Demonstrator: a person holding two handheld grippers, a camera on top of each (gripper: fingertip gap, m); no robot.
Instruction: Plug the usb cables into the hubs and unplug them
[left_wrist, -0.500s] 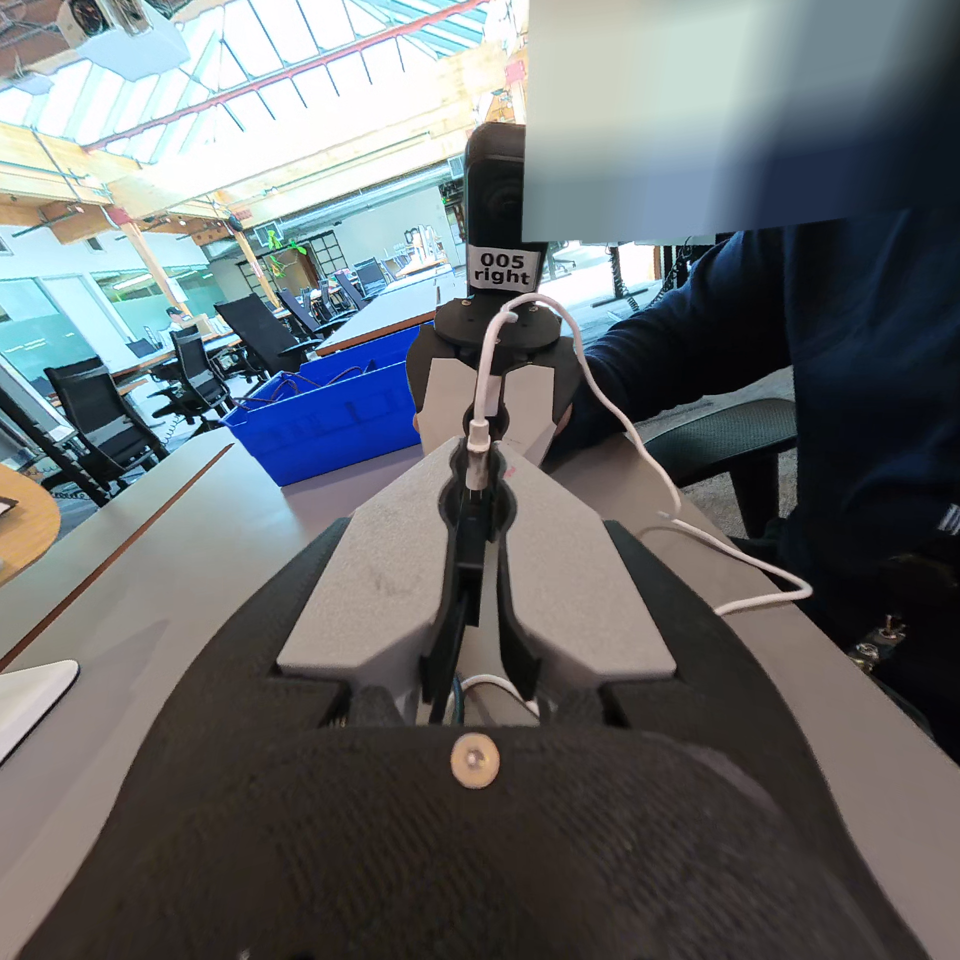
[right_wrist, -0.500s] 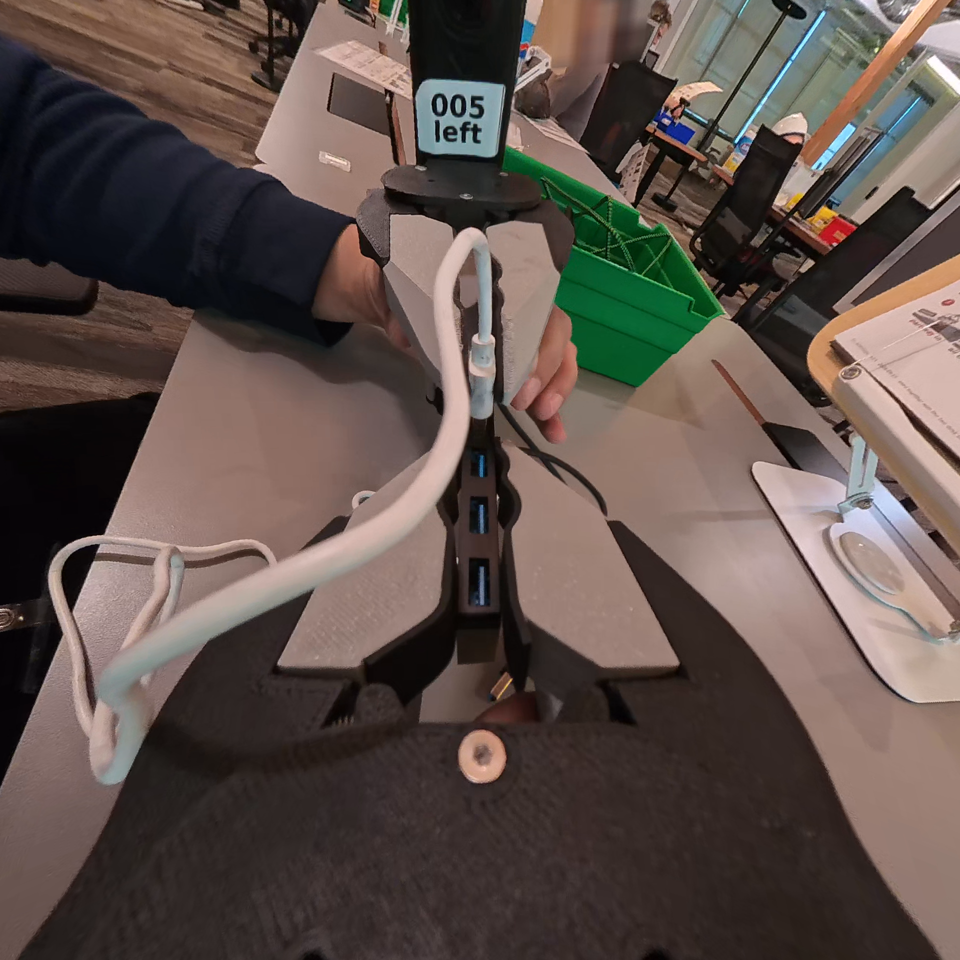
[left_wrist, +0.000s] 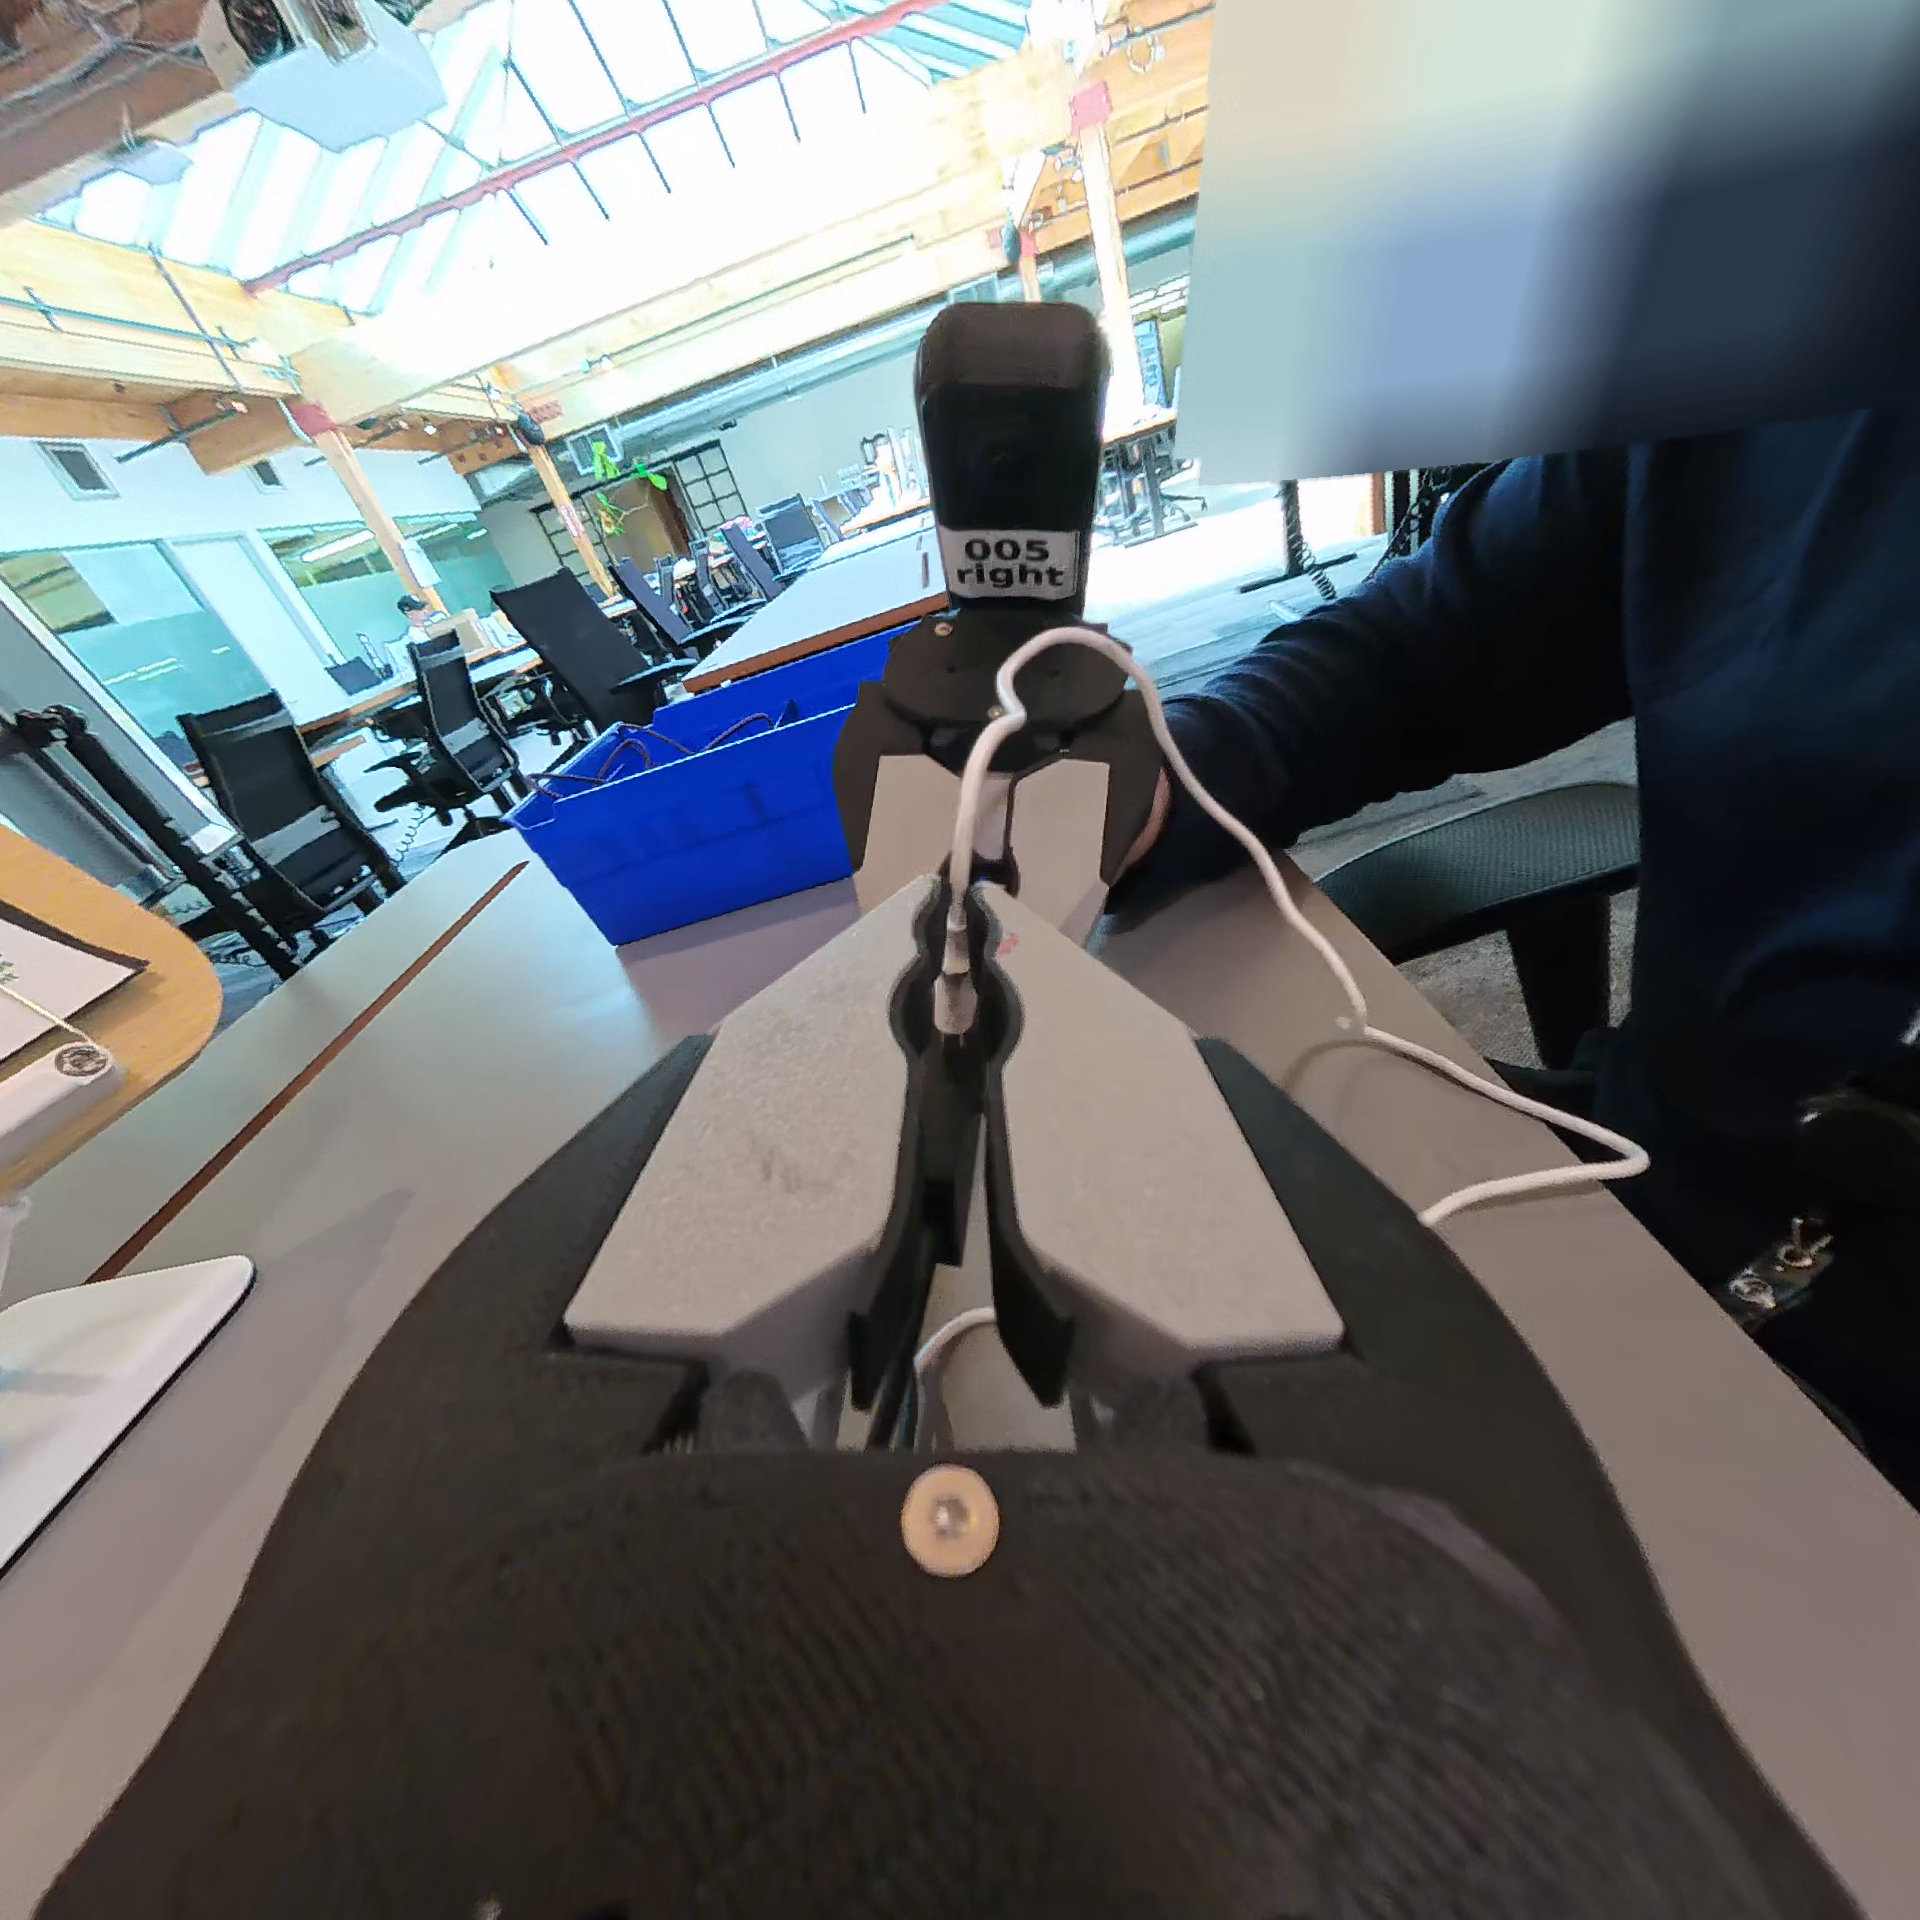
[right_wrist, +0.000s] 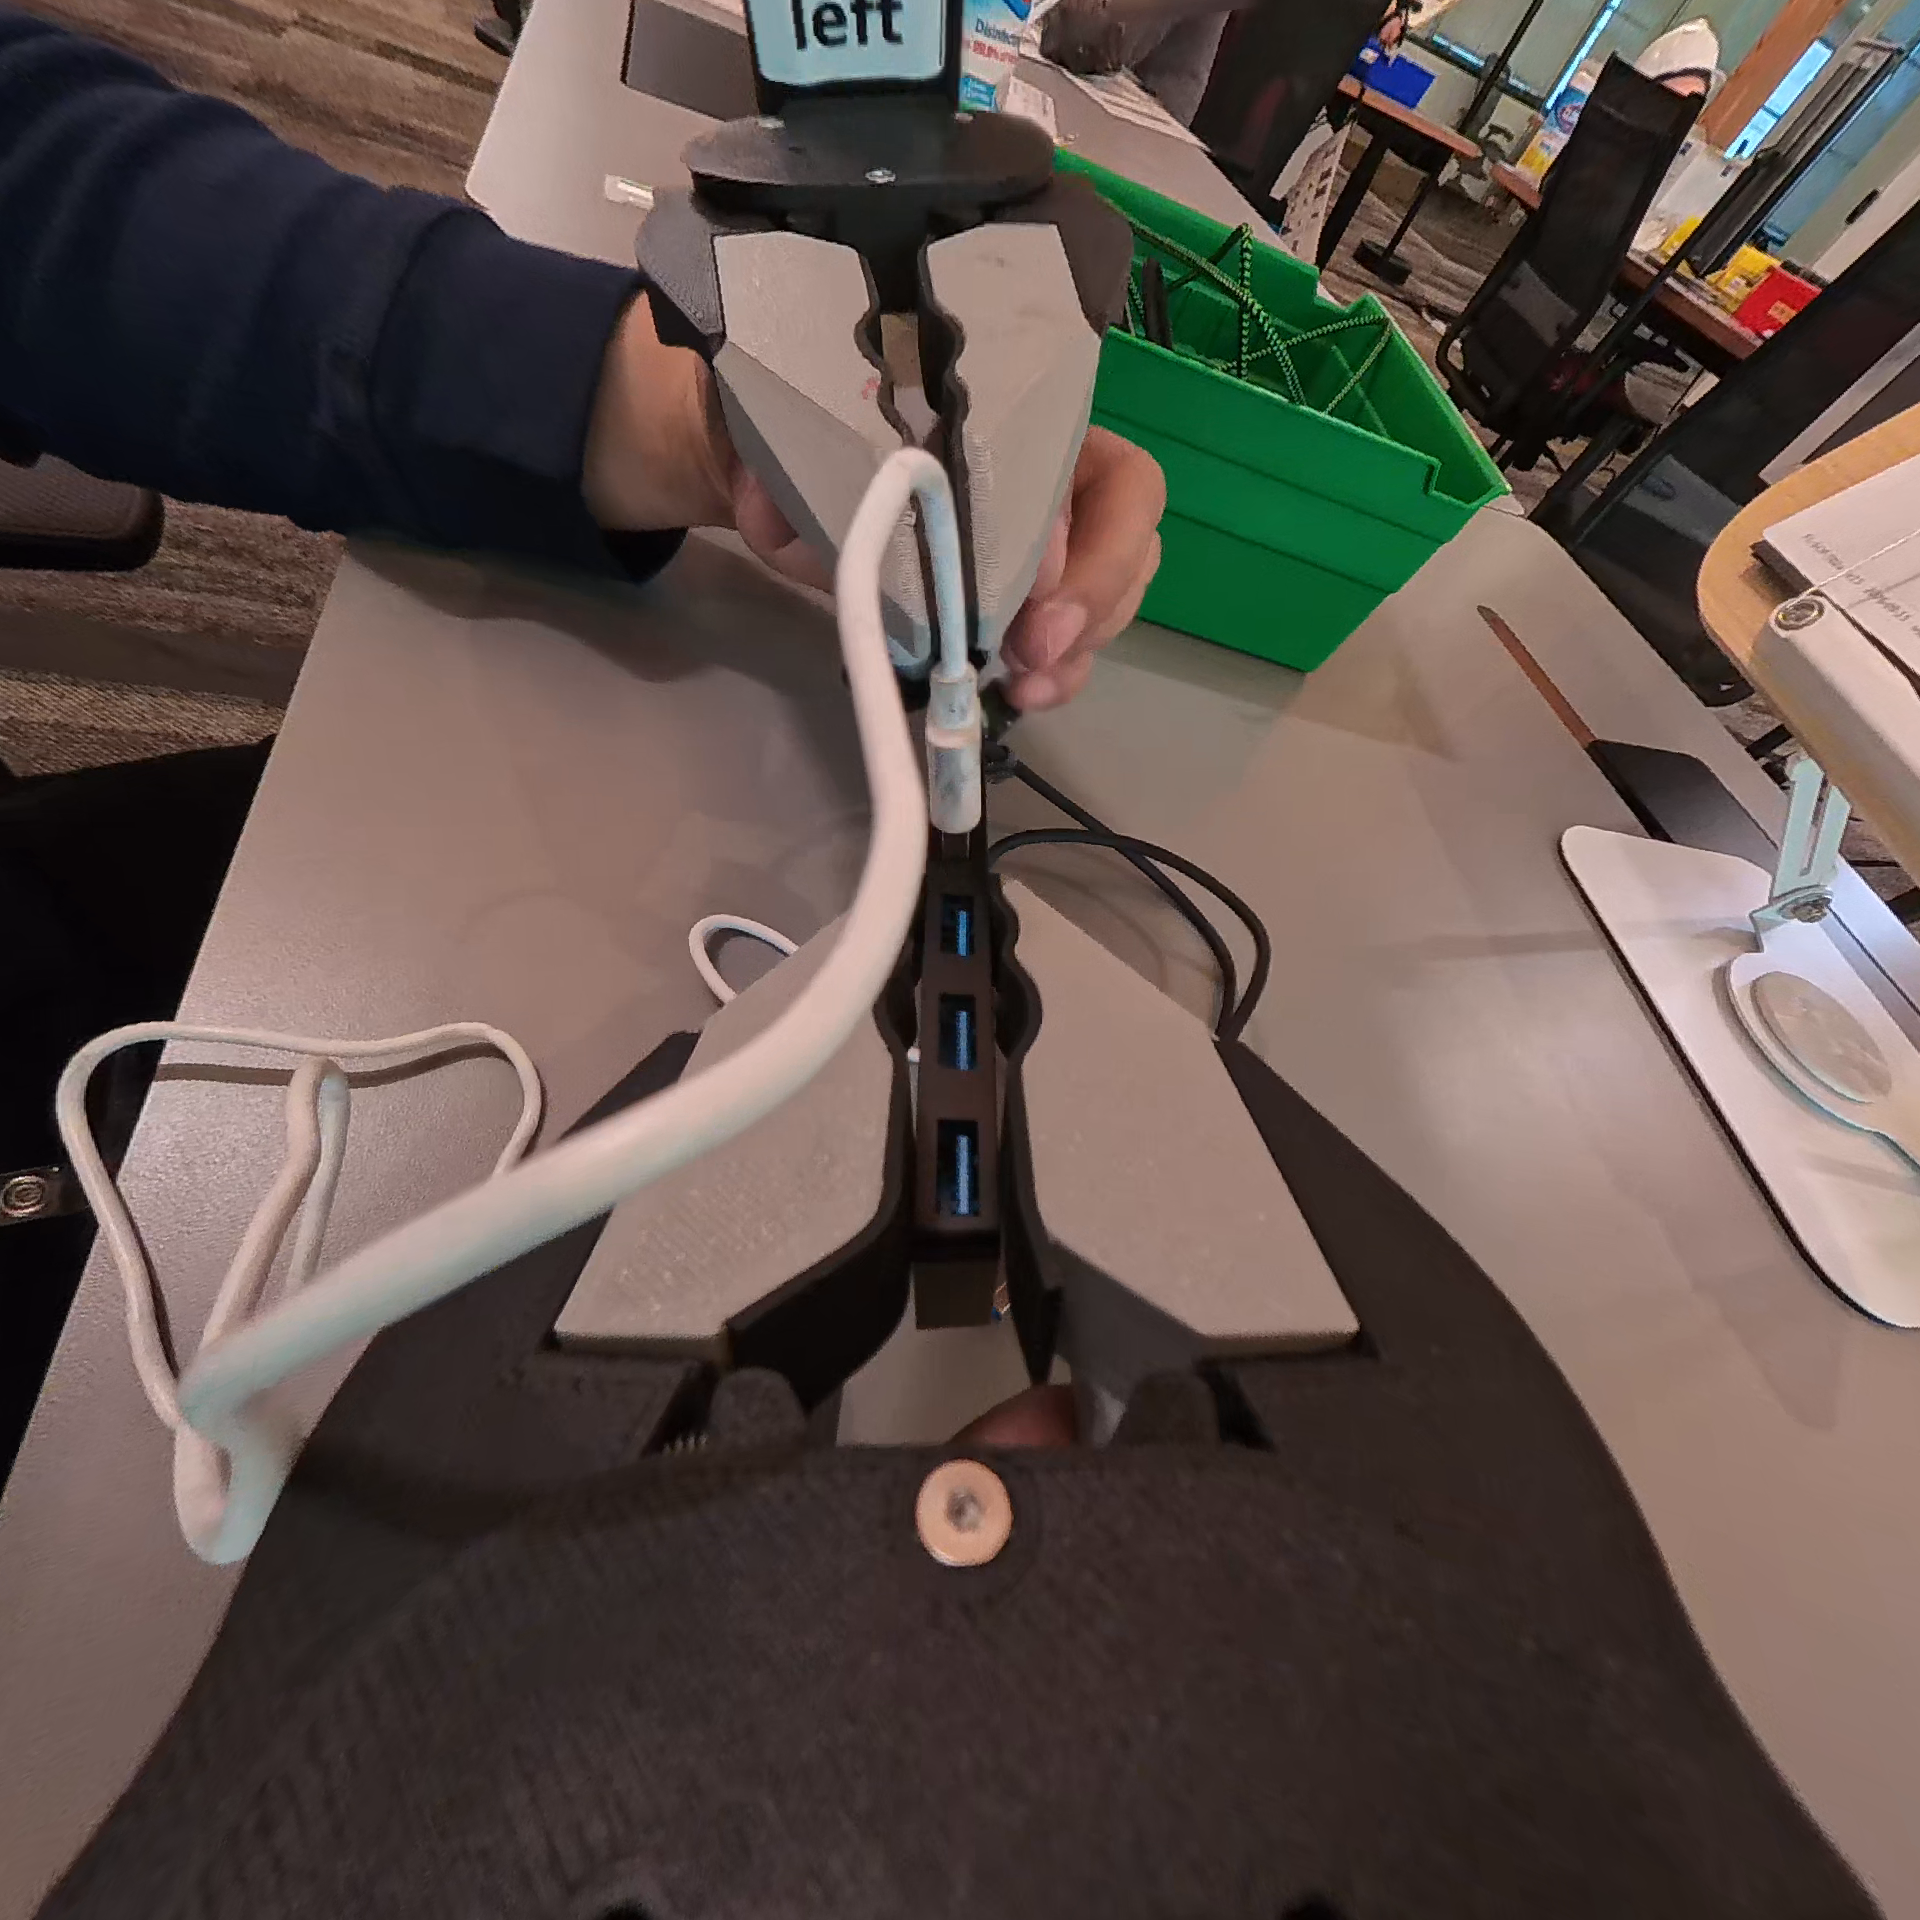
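The left tongs (left_wrist: 958, 904) are shut on the white USB plug (left_wrist: 951, 997). The right tongs (right_wrist: 956, 894) are clamped on the black hub (right_wrist: 958, 1164) over the bench (right_wrist: 520, 779). Against half a second ago, the tongs are found closer together (plug meeting the hub's end port). Insertion is judged under way, seating unconfirmed

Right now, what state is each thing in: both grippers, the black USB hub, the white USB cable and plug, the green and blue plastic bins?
Left gripper: shut on white USB plug.
Right gripper: shut on black USB hub.
White USB plug: upright at hub's far port; seating depth unclear.
Black USB hub: three blue ports empty.
White USB cable: slack, looped.
Green plastic bin: open, cables inside.
Blue plastic bin: open, cable inside.
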